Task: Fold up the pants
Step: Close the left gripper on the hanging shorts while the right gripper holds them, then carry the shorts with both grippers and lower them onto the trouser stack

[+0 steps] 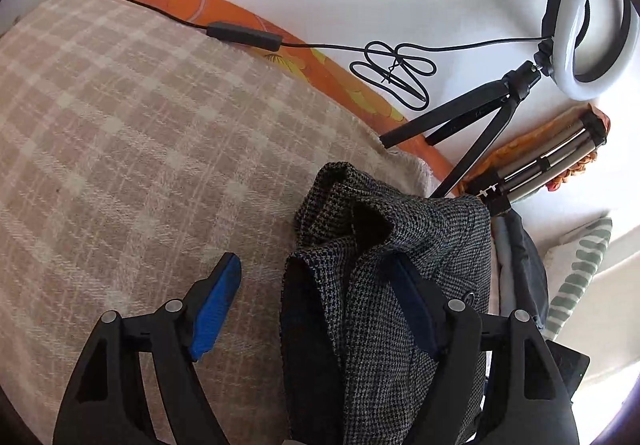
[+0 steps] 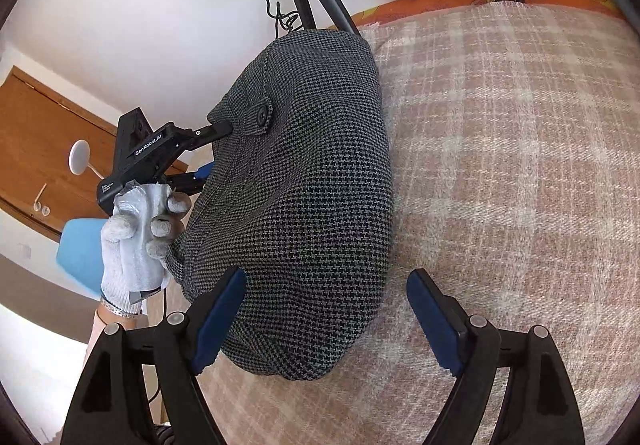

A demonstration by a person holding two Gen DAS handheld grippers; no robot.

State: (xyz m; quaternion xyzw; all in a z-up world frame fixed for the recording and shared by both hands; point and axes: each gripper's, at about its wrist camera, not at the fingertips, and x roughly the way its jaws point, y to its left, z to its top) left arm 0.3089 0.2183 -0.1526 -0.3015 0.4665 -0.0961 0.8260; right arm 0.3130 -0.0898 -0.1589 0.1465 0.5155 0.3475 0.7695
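Note:
The grey houndstooth pants (image 2: 312, 181) lie bunched at the edge of the checked beige blanket (image 2: 520, 165). In the left wrist view the pants (image 1: 384, 285) sit between my left gripper's (image 1: 316, 301) open fingers; the cloth drapes over the right pad (image 1: 412, 305), while the left pad (image 1: 216, 309) is bare. In the right wrist view my right gripper (image 2: 326, 325) is open, its left pad (image 2: 220, 321) touching the near end of the pants, its right pad (image 2: 434, 321) over the blanket. The left gripper (image 2: 208, 153) shows there too, held by a gloved hand (image 2: 136, 237), fingers against the waistband button (image 2: 262, 113).
A ring light (image 1: 592, 17) on a black tripod (image 1: 472, 125) stands by the white wall, its cable and switch (image 1: 244, 35) lying along the orange bed edge (image 1: 328, 73). A folded metal tripod (image 1: 548, 161) lies beyond. A wooden door (image 2: 44, 149) and blue chair (image 2: 80, 257) are at left.

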